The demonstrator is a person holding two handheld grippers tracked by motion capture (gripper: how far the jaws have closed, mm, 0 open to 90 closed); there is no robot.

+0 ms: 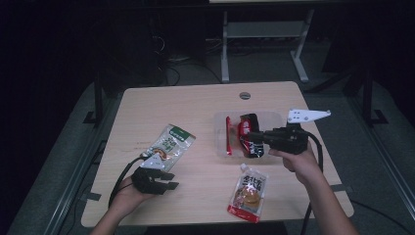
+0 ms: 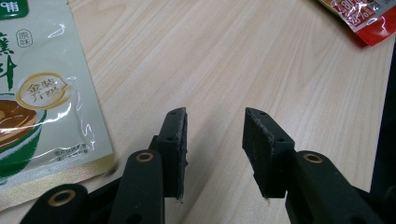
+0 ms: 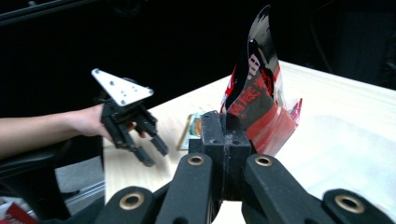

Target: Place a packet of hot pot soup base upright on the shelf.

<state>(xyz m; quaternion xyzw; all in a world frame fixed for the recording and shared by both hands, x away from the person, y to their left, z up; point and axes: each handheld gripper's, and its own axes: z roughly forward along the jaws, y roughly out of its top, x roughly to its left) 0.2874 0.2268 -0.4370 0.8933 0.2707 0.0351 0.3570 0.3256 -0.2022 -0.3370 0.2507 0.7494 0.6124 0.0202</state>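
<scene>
A black-and-red pouch (image 1: pixel 247 125) hangs over the clear plastic tray (image 1: pixel 272 116), and my right gripper (image 1: pixel 252 138) is shut on its lower edge. In the right gripper view the pouch (image 3: pixel 254 88) rises curled from the closed jaws of that gripper (image 3: pixel 227 135). A red stick packet (image 1: pixel 228 134) lies in the tray's left part. My left gripper (image 1: pixel 172 180) rests low near the front left, open with nothing between its fingers (image 2: pixel 173 149). A green-and-white pouch (image 1: pixel 171 142) lies flat just beyond it, also in the left gripper view (image 2: pixel 37 107).
A red-and-white pouch (image 1: pixel 248 192) lies flat near the front edge, between the two hands; its corner (image 2: pixel 369 18) shows in the left gripper view. A round cable hole (image 1: pixel 244 95) sits at the table's far edge. Dark floor and desk legs lie beyond.
</scene>
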